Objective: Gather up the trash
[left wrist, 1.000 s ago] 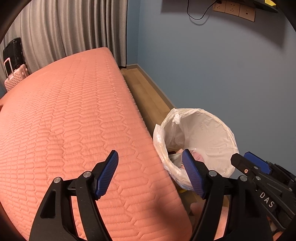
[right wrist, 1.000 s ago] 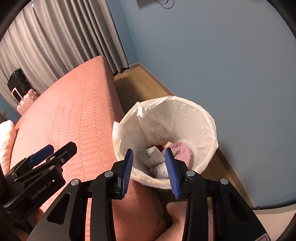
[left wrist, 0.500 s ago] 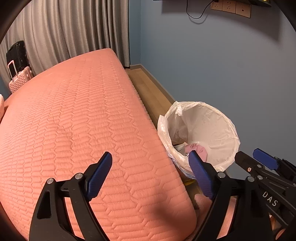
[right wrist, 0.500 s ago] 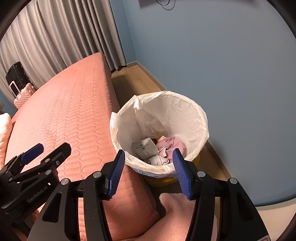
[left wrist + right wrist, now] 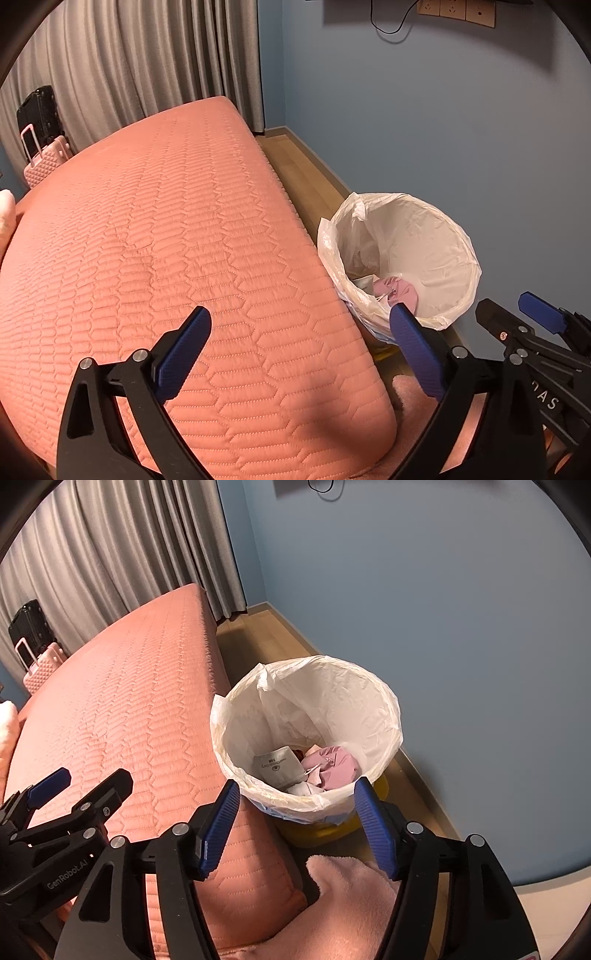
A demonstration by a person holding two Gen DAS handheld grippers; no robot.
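Observation:
A yellow trash bin with a white plastic liner (image 5: 373, 698) (image 5: 436, 236) stands on the floor between the bed and the blue wall. Inside lie a crumpled pink piece (image 5: 338, 766) (image 5: 400, 288) and a white printed wrapper (image 5: 277, 766). My right gripper (image 5: 297, 825) hovers just in front of the bin's near rim, jaws opening, nothing between them. My left gripper (image 5: 299, 354) hangs over the bed's corner to the left of the bin, jaws opening wide and empty. Each gripper shows at the other view's edge.
A salmon quilted bed (image 5: 155, 236) fills the left. A pink fluffy cloth (image 5: 351, 893) lies below the right gripper. Grey curtains (image 5: 147, 62) and two suitcases, one pink (image 5: 44, 162), stand at the far end. Wood floor (image 5: 266, 635) runs along the wall.
Both grippers have drawn back from the bin, which now sits farther off in both views. Both pairs of jaws have spread wider. The trash lies in the bin as before.

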